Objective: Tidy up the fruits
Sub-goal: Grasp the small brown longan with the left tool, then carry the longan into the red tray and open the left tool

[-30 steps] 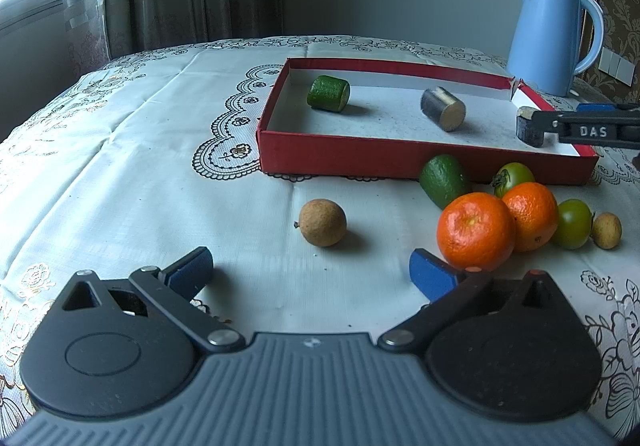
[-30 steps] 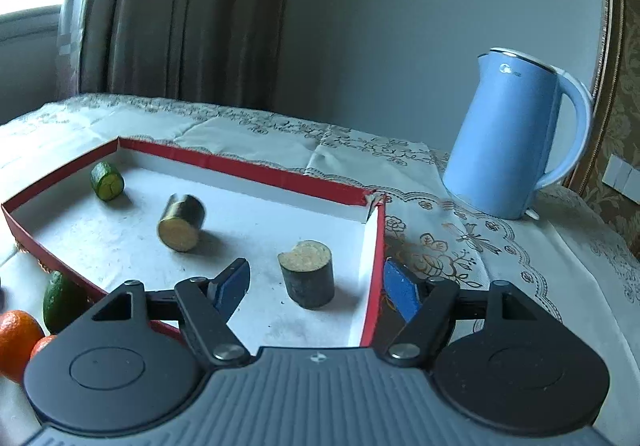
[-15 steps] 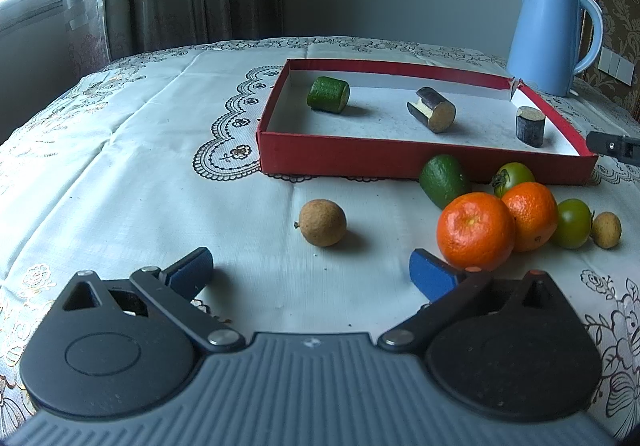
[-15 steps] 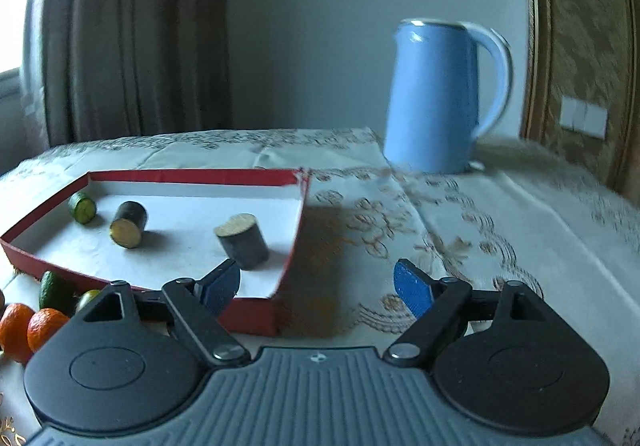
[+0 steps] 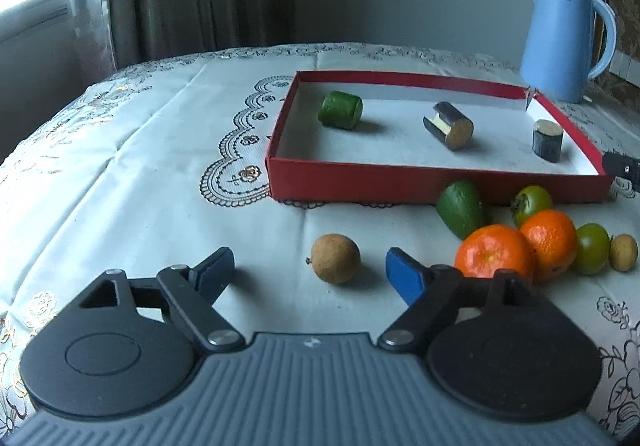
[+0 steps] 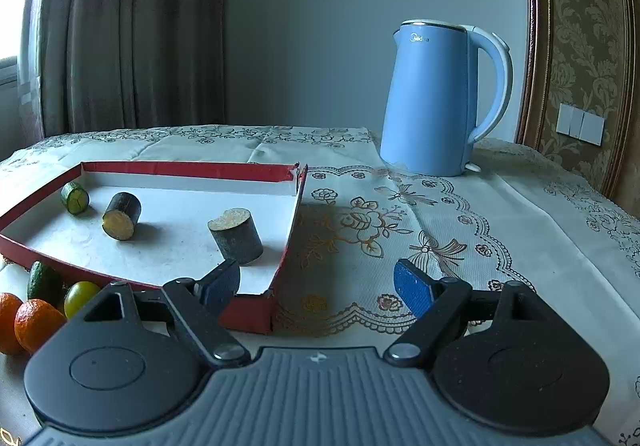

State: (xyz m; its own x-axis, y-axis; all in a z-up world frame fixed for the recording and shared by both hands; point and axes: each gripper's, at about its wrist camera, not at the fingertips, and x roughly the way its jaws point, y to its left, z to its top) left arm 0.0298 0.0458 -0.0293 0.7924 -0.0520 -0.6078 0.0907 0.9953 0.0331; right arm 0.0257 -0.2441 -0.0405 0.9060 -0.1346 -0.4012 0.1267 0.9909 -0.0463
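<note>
left gripper (image 5: 310,270), jaws apart and just closing, flanks a round brown longan (image 5: 335,258) untouched on the embroidered white tablecloth (image 5: 120,173). right gripper (image 6: 316,282), jaws apart, empty, hovers at the shallow red cardboard tray (image 6: 289,219)'s near right corner; other fruits (image 5: 520,242) cluster along its near edge.

A table under a pale embroidered tablecloth (image 5: 140,173) fills the lower part of both views. At centre right of the left wrist view a red tray (image 5: 400,181) rests on it, with a blue kettle (image 5: 560,45) at the upper right. Just below the tray's front wall lie an avocado (image 5: 460,207), two oranges (image 5: 494,252), two green tomatoes (image 5: 534,199) and a small brown fruit (image 5: 623,252) in a cluster, another brown fruit (image 5: 335,258) lying apart to their left.
</note>
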